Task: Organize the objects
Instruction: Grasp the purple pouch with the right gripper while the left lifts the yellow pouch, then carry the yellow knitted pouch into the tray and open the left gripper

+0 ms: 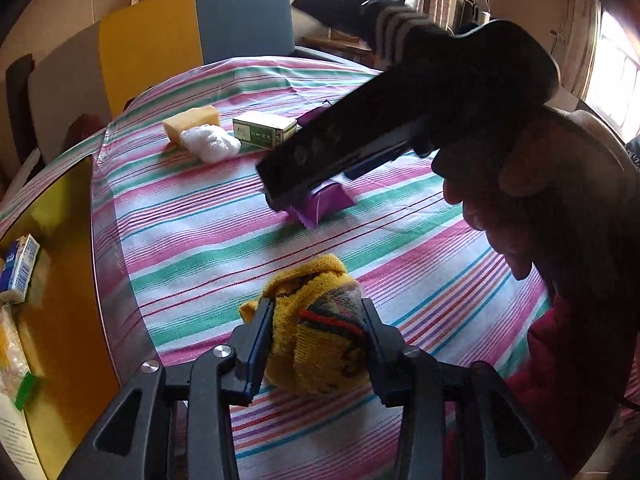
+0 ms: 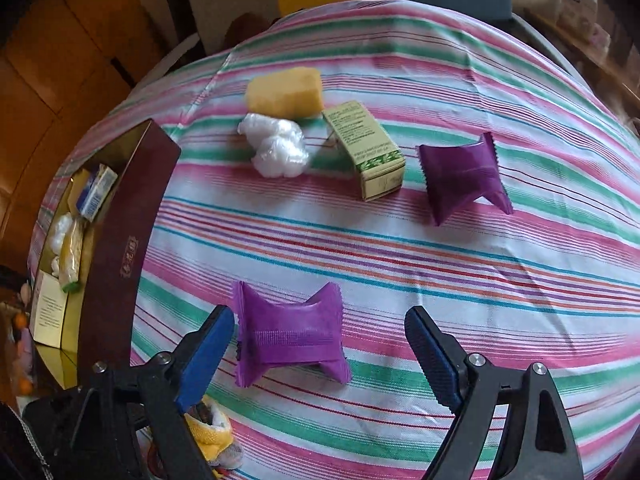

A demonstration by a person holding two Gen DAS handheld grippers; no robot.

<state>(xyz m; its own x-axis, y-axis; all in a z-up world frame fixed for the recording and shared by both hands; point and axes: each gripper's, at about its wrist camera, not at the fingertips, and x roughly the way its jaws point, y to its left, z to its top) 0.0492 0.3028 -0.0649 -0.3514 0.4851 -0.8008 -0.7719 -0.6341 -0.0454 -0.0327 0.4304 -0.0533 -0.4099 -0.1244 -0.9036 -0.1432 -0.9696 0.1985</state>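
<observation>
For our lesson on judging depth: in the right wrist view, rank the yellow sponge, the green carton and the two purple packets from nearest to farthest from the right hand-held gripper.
1. Near purple packet: between the open jaws of the right hand-held gripper, nearer the left finger.
2. Far purple packet: up and right.
3. Green carton: centre, just beyond.
4. Yellow sponge: farthest, behind the carton.

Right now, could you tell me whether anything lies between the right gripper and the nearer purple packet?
Nothing visible does. The right gripper is open, and the nearer purple packet lies on the striped tablecloth between its fingers, closer to the picture-left one.
</observation>
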